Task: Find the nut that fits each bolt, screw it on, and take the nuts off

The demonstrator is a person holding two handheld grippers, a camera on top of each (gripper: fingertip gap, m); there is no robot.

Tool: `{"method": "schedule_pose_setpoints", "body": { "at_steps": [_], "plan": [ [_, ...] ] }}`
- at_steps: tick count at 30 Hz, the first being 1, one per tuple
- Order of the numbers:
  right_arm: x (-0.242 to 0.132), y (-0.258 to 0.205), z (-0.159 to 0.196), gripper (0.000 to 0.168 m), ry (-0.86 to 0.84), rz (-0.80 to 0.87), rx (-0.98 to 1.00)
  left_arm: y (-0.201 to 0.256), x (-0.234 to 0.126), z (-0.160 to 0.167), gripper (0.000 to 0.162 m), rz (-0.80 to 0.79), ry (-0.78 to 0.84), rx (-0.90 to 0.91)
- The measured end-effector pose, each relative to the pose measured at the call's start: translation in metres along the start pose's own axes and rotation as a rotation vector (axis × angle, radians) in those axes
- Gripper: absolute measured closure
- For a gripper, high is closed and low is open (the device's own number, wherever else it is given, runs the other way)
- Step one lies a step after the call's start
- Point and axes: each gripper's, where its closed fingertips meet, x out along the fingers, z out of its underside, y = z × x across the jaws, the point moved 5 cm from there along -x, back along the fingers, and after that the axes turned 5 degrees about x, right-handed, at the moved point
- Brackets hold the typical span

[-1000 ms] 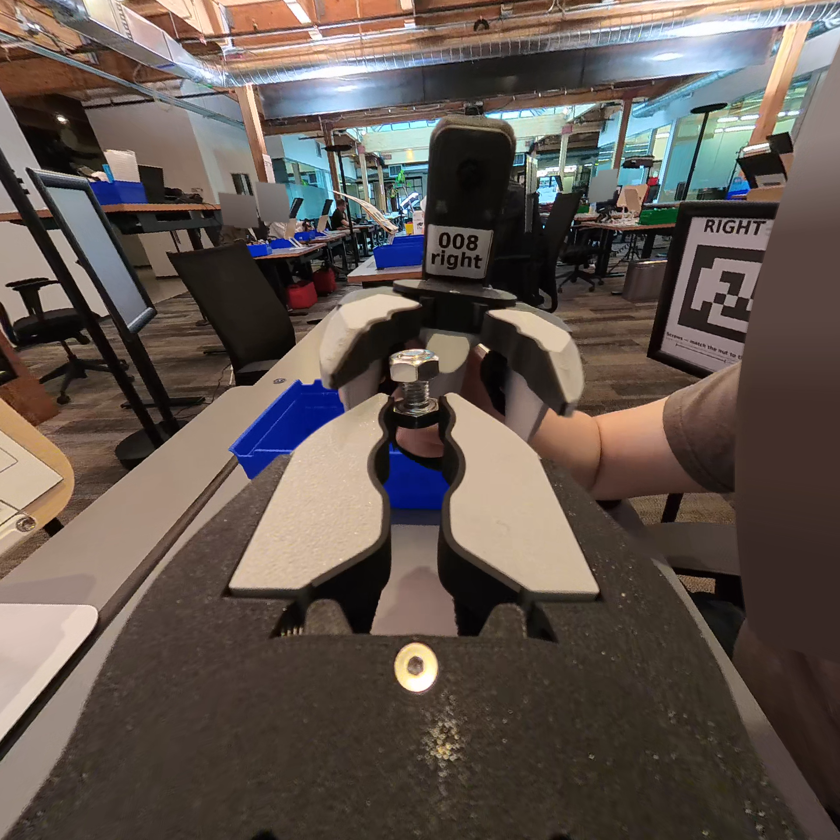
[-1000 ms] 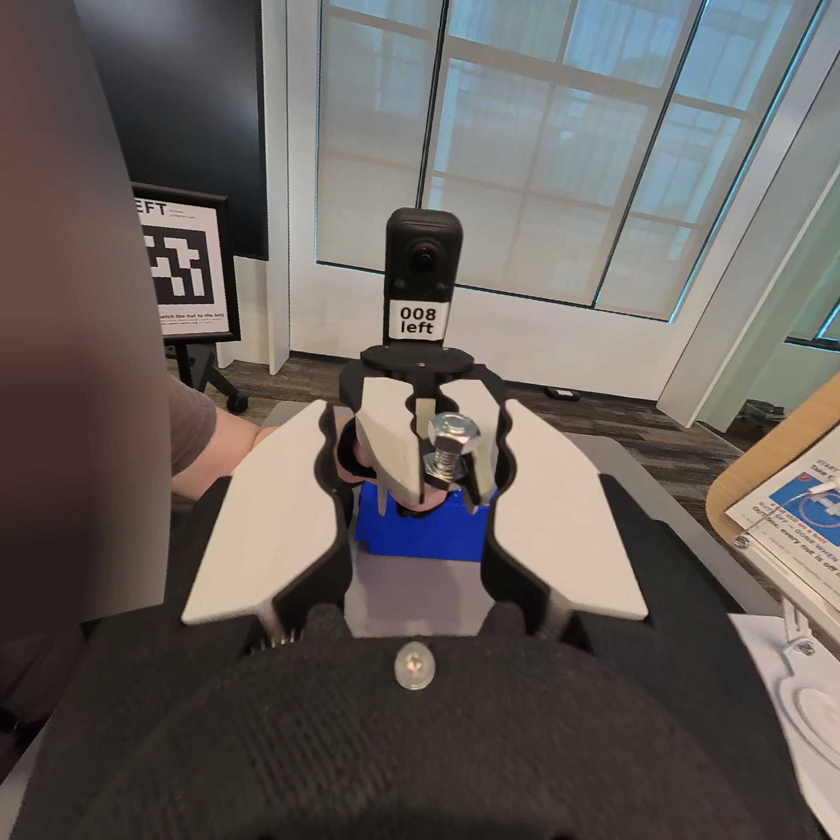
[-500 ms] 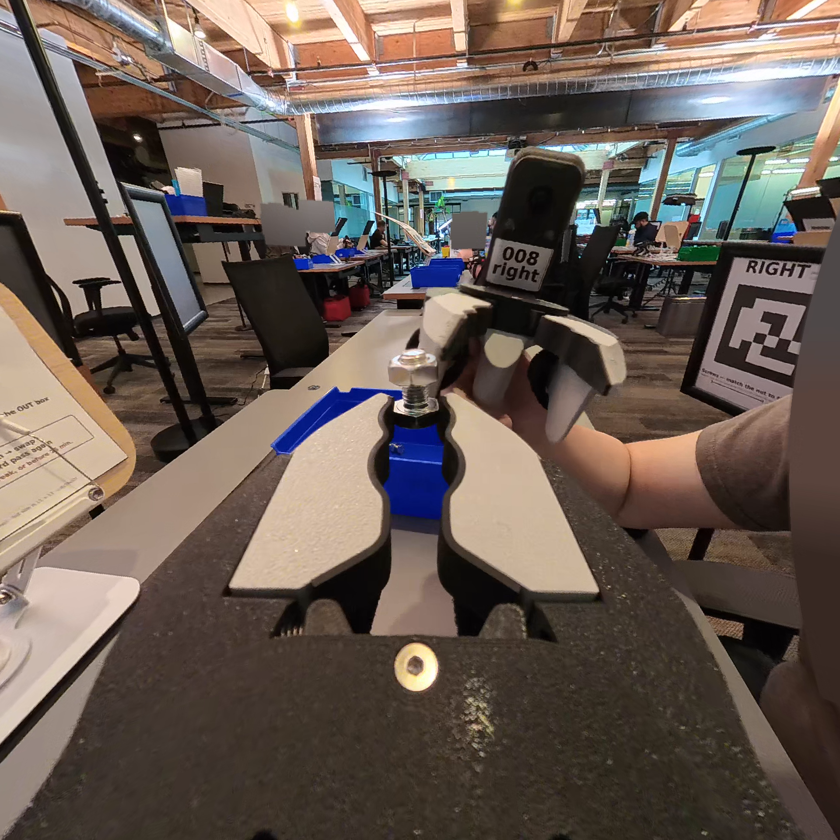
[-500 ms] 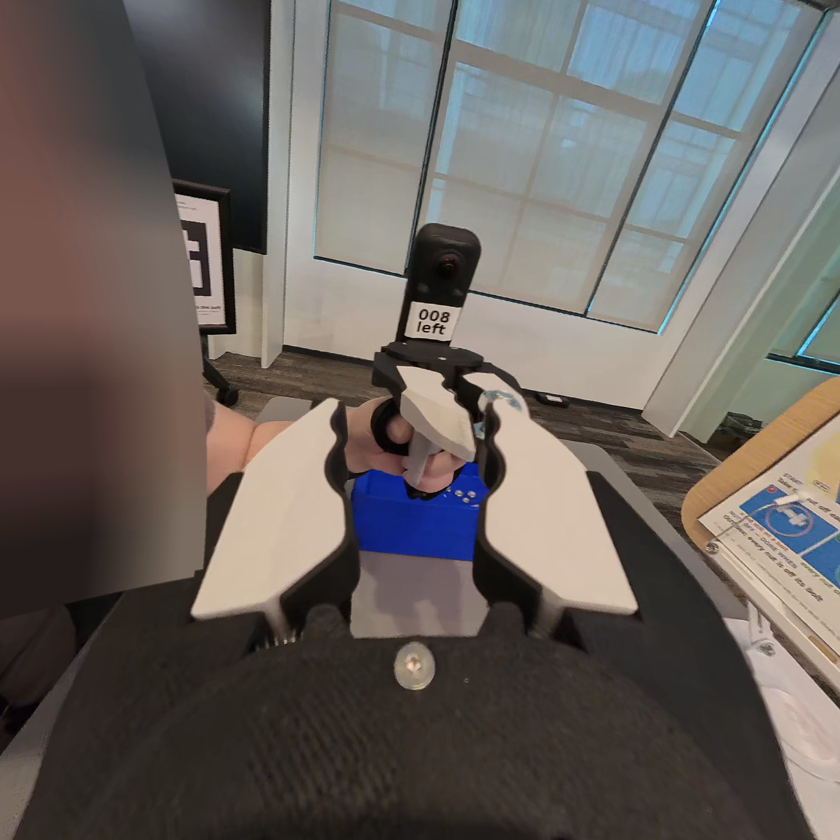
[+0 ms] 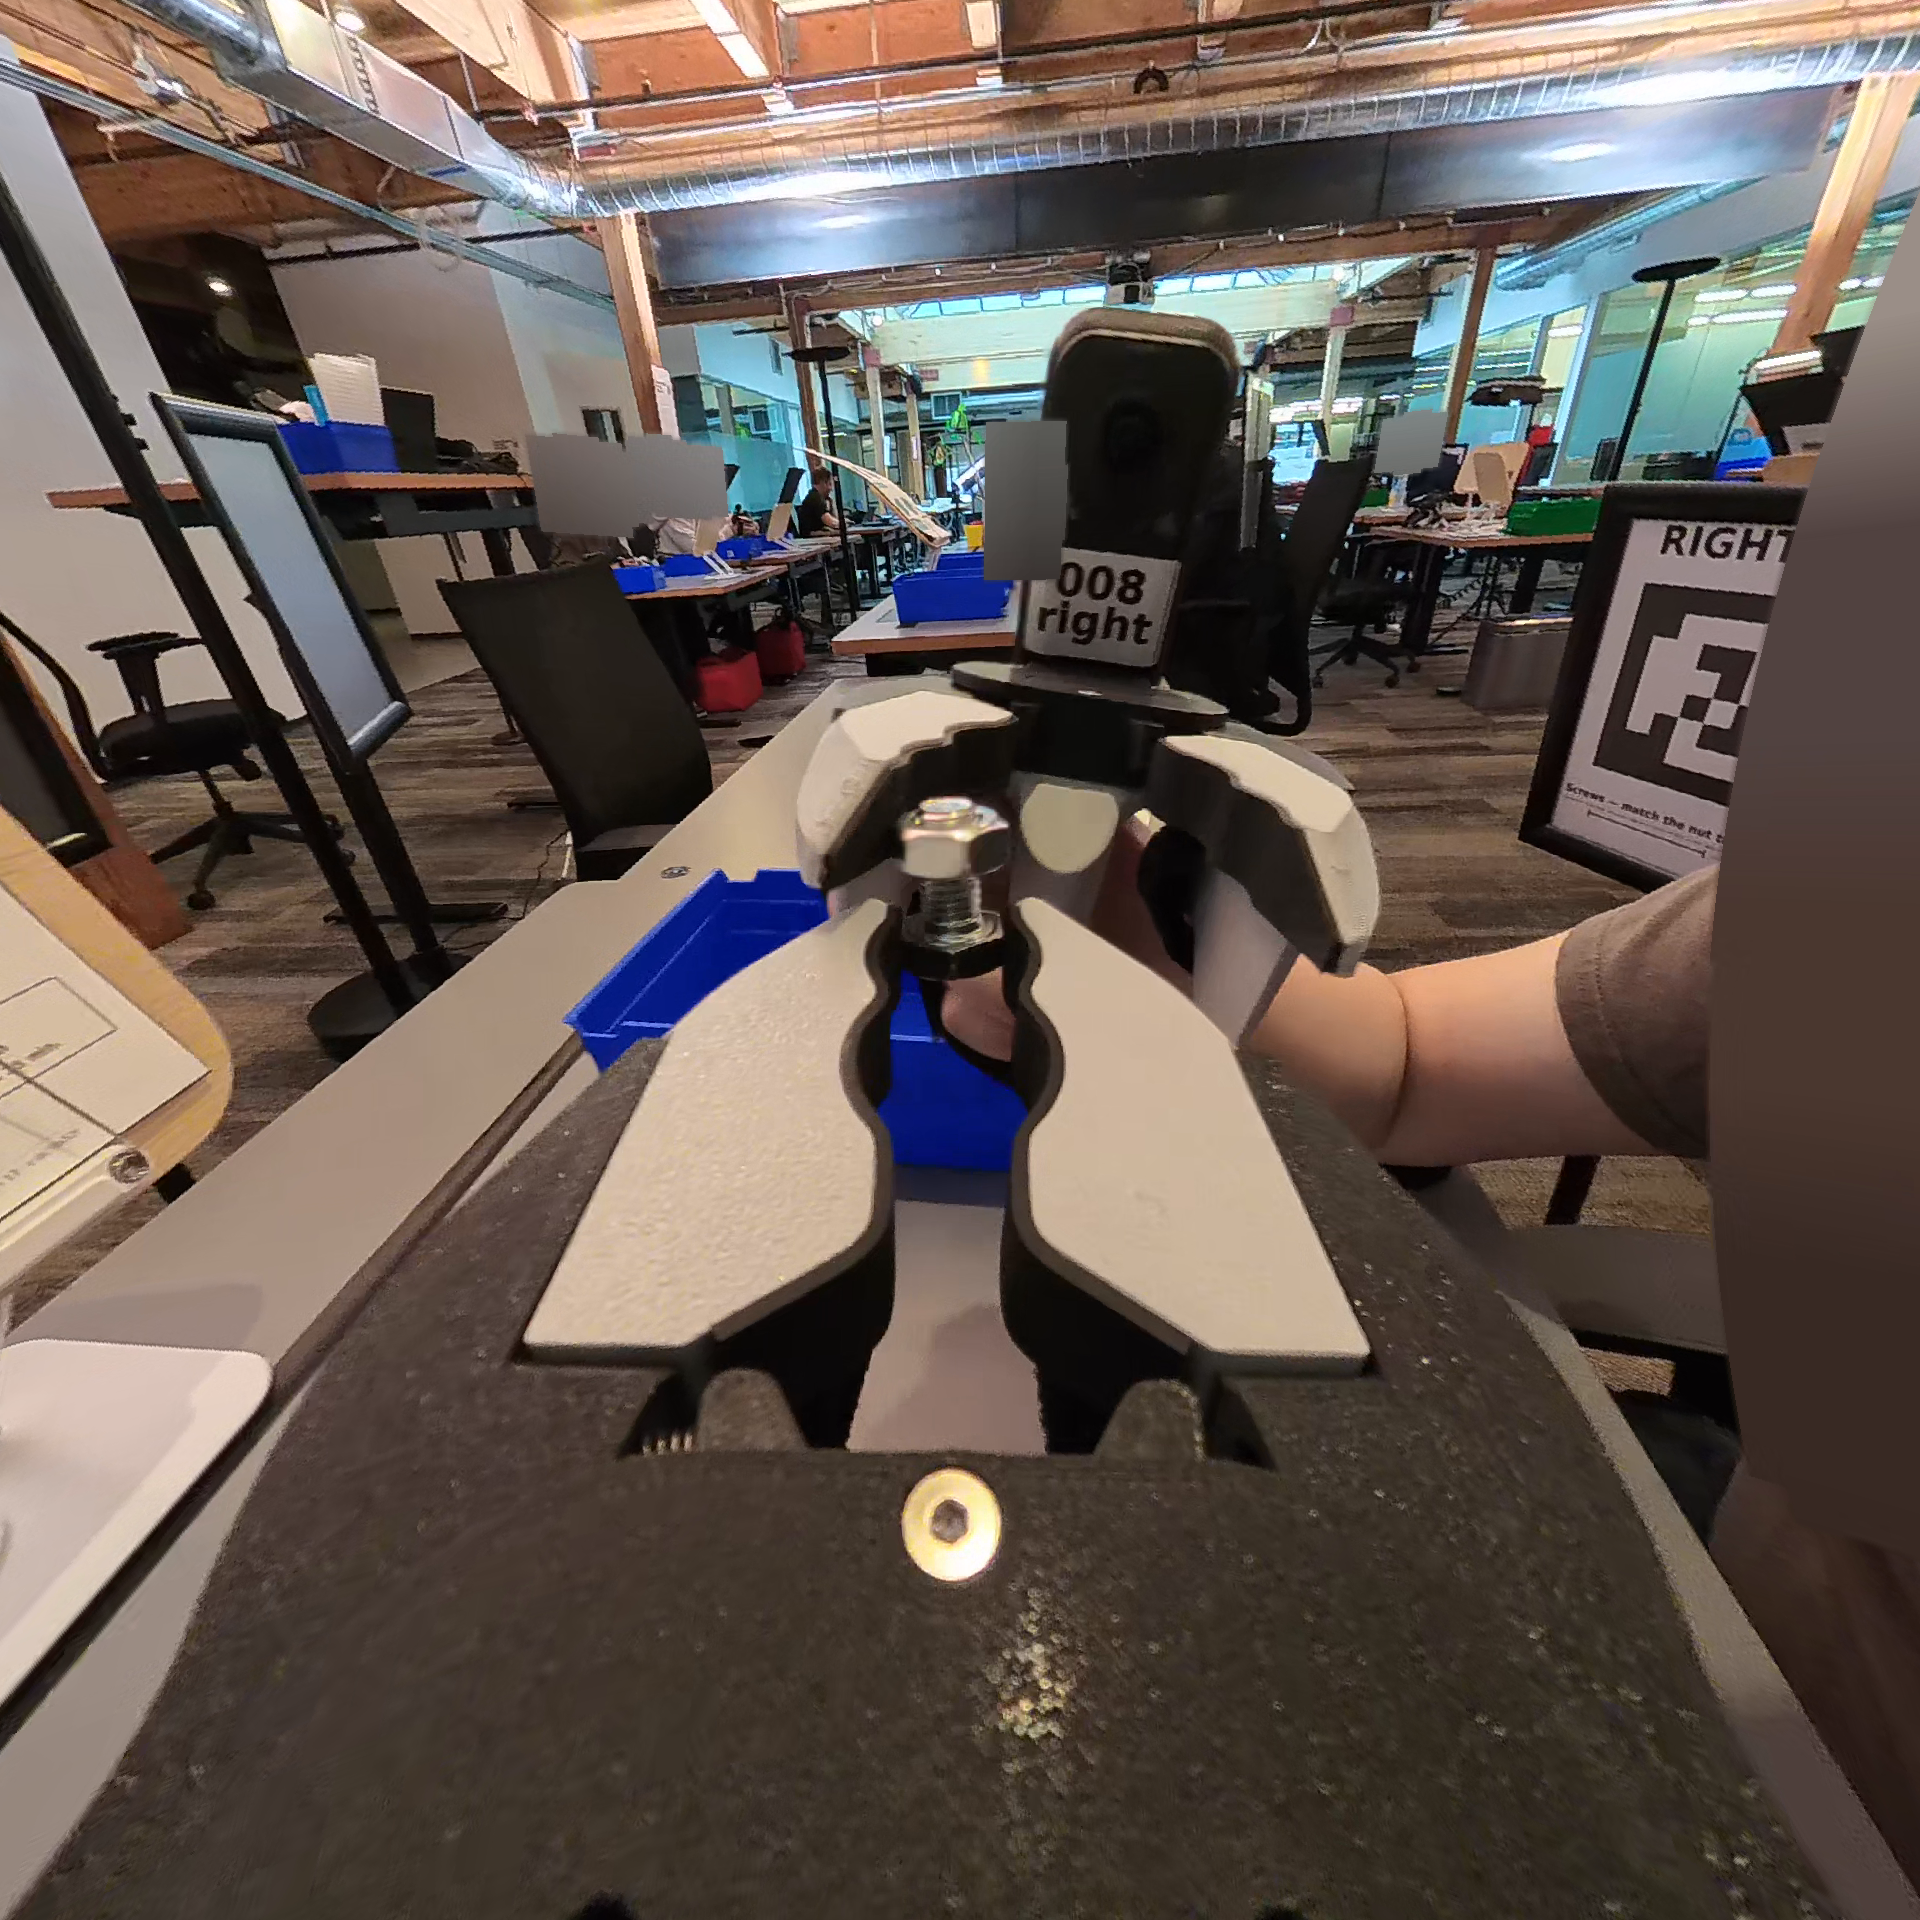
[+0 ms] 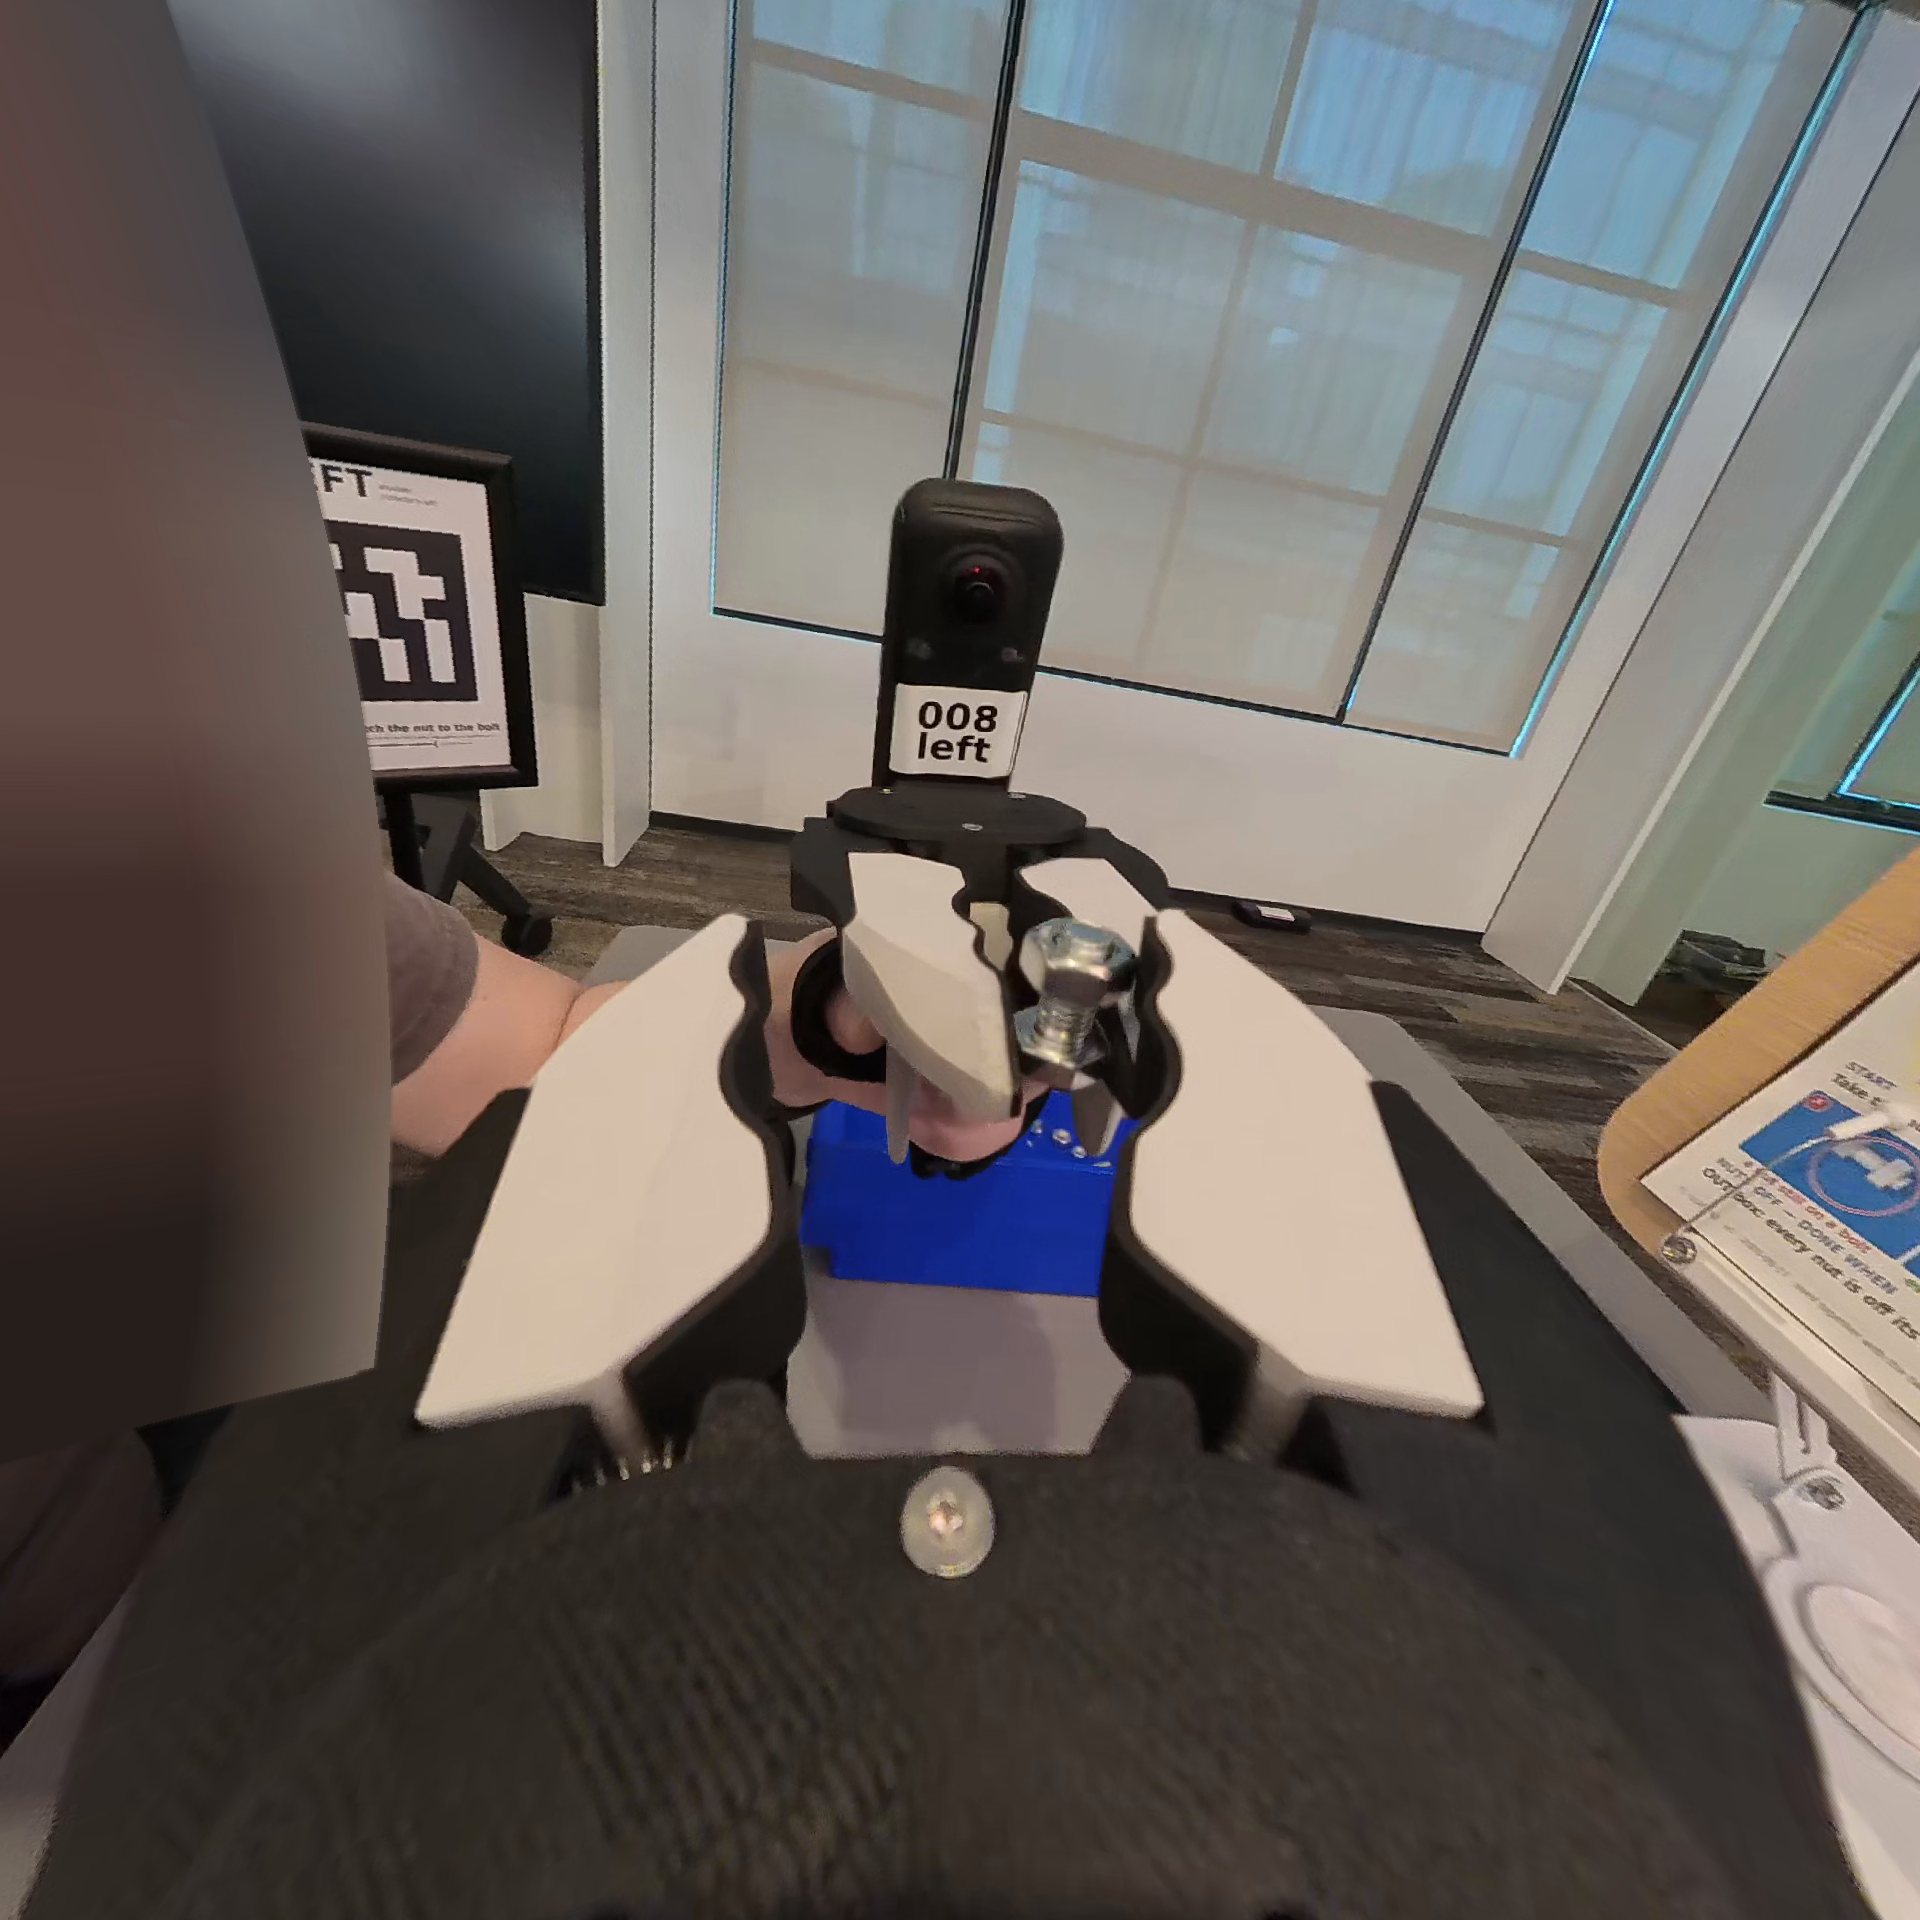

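Observation:
A silver hex-head bolt (image 5: 954, 836) stands head up, with a nut (image 5: 951, 935) threaded low on its shank. My left gripper (image 5: 951, 940) is shut on the nut and holds the bolt above a blue bin (image 5: 707, 956). My right gripper (image 5: 1060, 914) faces it, open, its fingers spread on either side behind the bolt head without touching it. In the right wrist view my right gripper (image 6: 951, 997) is wide open. The left gripper (image 6: 1044, 1101) opposite holds the bolt (image 6: 1075, 956) and nut (image 6: 1060, 1044) near my right finger.
The blue bin (image 6: 956, 1226) sits on a grey table (image 5: 364, 1122) and holds small screws. A wooden board with an instruction sheet (image 6: 1787, 1195) stands beside the table. Framed marker signs (image 5: 1683, 686) (image 6: 416, 613) stand at either end. A person's forearm (image 5: 1455, 1049) reaches in.
The right gripper swung off to one side of the bolt, tilted, then came back facing the bolt head, still open. The left gripper kept its grip on the nut.

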Motion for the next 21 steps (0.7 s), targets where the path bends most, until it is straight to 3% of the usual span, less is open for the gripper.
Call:
{"method": "schedule_pose_setpoints", "body": {
  "at_steps": [4,6,7,13,21],
  "plan": [
    [-0.006,0.001,-0.005,0.099,0.003,0.009,0.001,-0.008,-0.009,-0.005,0.144,-0.053,0.011,0.009],
    [-0.010,-0.004,-0.008,0.121,-0.004,-0.047,-0.011,-0.014,-0.014,-0.009,0.144,-0.084,0.029,-0.003],
    [-0.012,-0.007,-0.010,0.121,-0.006,-0.069,-0.013,-0.016,-0.016,-0.009,0.144,-0.088,0.030,-0.012],
    [-0.013,0.004,-0.012,0.104,0.038,0.040,-0.018,-0.007,-0.009,-0.005,0.144,-0.028,0.024,-0.014],
    [0.000,-0.002,-0.002,0.090,-0.001,-0.014,0.012,-0.001,0.000,0.000,0.144,-0.012,0.001,-0.001]
  ]
}}
